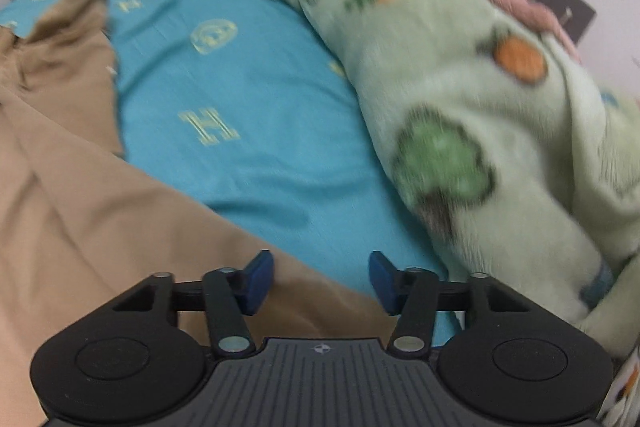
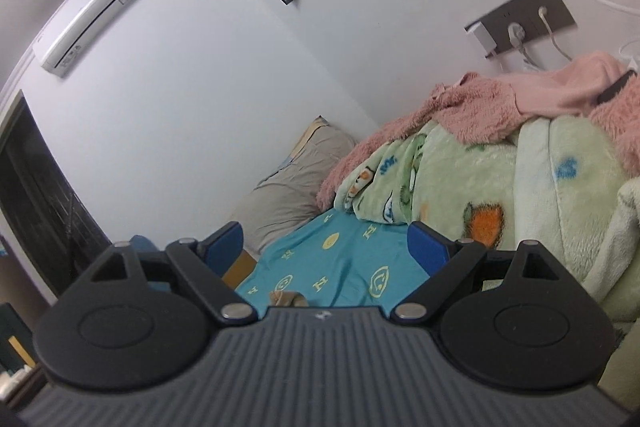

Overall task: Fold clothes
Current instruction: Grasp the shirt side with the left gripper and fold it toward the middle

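Observation:
A tan garment (image 1: 68,187) lies crumpled across the left side of a teal bedsheet (image 1: 240,99) with pale yellow prints. My left gripper (image 1: 322,279) hovers open just above the garment's lower edge, where tan cloth meets the sheet, with nothing between its blue pads (image 1: 256,281). My right gripper (image 2: 324,247) is raised higher and points toward the wall; it stands open and empty. In the right wrist view only a small tip of the tan garment (image 2: 286,298) peeks over the gripper body, on the teal bedsheet (image 2: 344,267).
A bulky pale green fleece blanket (image 1: 460,99) with cartoon prints is heaped along the right, with a pink fluffy blanket (image 2: 480,107) on top of it. A grey pillow (image 2: 292,187) lies by the wall. A wall socket panel (image 2: 524,19) with cables hangs above.

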### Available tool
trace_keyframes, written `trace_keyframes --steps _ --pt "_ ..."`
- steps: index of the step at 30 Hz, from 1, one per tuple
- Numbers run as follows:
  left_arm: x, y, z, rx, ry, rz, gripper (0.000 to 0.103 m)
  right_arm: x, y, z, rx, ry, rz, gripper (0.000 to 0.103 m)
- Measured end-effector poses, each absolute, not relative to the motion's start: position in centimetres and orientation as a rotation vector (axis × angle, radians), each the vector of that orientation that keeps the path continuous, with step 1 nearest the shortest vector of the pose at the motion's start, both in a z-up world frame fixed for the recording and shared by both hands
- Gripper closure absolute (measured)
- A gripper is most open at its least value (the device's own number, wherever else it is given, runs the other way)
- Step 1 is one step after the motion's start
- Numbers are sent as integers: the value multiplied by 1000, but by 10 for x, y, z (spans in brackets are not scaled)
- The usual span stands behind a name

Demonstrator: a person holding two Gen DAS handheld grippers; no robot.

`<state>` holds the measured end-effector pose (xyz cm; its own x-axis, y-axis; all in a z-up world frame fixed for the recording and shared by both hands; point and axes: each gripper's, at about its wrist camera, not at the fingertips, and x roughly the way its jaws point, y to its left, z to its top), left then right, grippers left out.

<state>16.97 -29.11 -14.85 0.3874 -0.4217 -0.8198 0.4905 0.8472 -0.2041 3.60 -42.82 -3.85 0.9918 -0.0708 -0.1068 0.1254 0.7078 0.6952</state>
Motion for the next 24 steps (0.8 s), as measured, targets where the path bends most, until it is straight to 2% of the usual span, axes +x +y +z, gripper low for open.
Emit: trace_keyframes --steps 2,3,4,5,10,24 --pt "172 -291 -160 69 1059 -579 62 38 -429 -40 784 81 -96 12" --pt "172 -291 -166 65 1079 -577 76 39 -428 -40 784 83 -91 12" --pt "173 -291 -172 62 1099 -576 94 40 -427 -39 779 86 -91 12" --pt "174 -291 -178 57 1119 -575 102 41 -426 -39 773 89 -91 12" --pt "175 -267 -176 -95 1114 -570 103 45 -420 -37 742 106 -94 12" --pt "116 -111 -66 -441 923 -615 103 46 -400 -27 659 139 -51 12"
